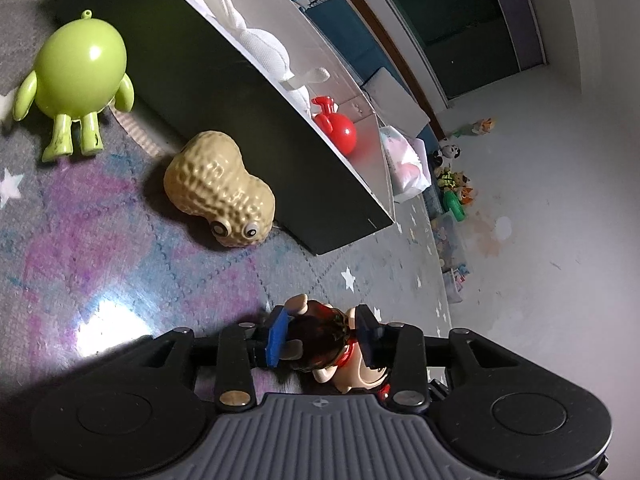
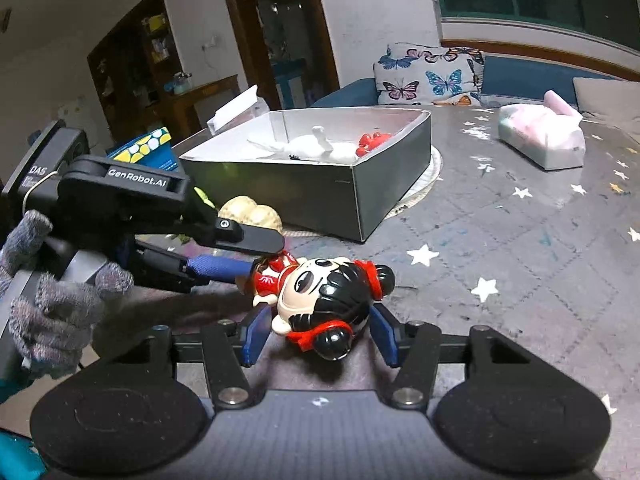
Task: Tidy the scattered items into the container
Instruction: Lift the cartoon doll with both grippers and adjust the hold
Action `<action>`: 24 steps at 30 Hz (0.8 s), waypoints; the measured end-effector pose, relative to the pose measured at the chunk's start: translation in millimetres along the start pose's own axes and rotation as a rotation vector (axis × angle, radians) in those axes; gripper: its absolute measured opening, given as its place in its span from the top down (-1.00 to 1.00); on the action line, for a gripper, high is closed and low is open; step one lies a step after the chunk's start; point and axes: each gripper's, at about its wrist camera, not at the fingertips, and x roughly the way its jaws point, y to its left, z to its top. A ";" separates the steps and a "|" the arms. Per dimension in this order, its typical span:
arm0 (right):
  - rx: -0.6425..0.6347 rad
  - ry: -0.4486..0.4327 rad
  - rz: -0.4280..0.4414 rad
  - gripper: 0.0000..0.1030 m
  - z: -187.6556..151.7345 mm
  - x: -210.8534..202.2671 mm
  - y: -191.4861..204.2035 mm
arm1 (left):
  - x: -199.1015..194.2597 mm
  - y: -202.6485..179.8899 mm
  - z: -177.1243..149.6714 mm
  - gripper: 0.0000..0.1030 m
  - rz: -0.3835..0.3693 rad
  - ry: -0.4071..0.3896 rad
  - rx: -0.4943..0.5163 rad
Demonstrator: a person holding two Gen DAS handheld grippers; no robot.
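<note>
A doll point(image 2: 320, 292) with black hair buns and a red dress lies sideways just over the star-patterned mat. My right gripper point(image 2: 318, 330) has its blue pads against both sides of the doll's head. My left gripper point(image 2: 266, 256) reaches in from the left, its fingers around the doll's red body without pressing. In the left wrist view the doll point(image 1: 324, 344) sits between the left gripper's point(image 1: 320, 334) spread pads. The dark box point(image 2: 280, 196) stands behind, holding a white plush point(image 2: 316, 146) and a red toy point(image 2: 372, 140). A peanut toy point(image 1: 220, 188) and a green figure point(image 1: 76, 76) lie beside the box point(image 1: 200, 60).
A gloved hand point(image 2: 52, 300) holds the left gripper's handle. A clear bag with pink contents point(image 2: 540, 140) lies on the mat at the right. A butterfly cushion point(image 2: 428, 76) leans on the blue sofa behind. Several small toys point(image 1: 452, 176) lie on the bare floor.
</note>
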 end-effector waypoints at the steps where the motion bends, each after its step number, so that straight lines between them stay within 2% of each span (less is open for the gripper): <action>1: 0.004 0.001 -0.001 -0.07 0.5 0.4 -0.3 | -0.1 -0.4 -0.4 0.23 0.001 -0.002 0.002; 9: -0.019 0.019 -0.025 -0.10 0.6 3.2 5.2 | -3.5 -6.1 -3.7 0.18 0.026 -0.007 0.031; 15: -0.047 0.023 -0.050 -0.06 -2.5 10.2 9.2 | -1.2 -15.9 -5.7 0.15 0.064 0.030 0.096; 24: -0.056 0.016 -0.046 -0.05 0.5 8.1 9.4 | 2.1 -13.0 -5.2 0.13 0.063 0.031 0.079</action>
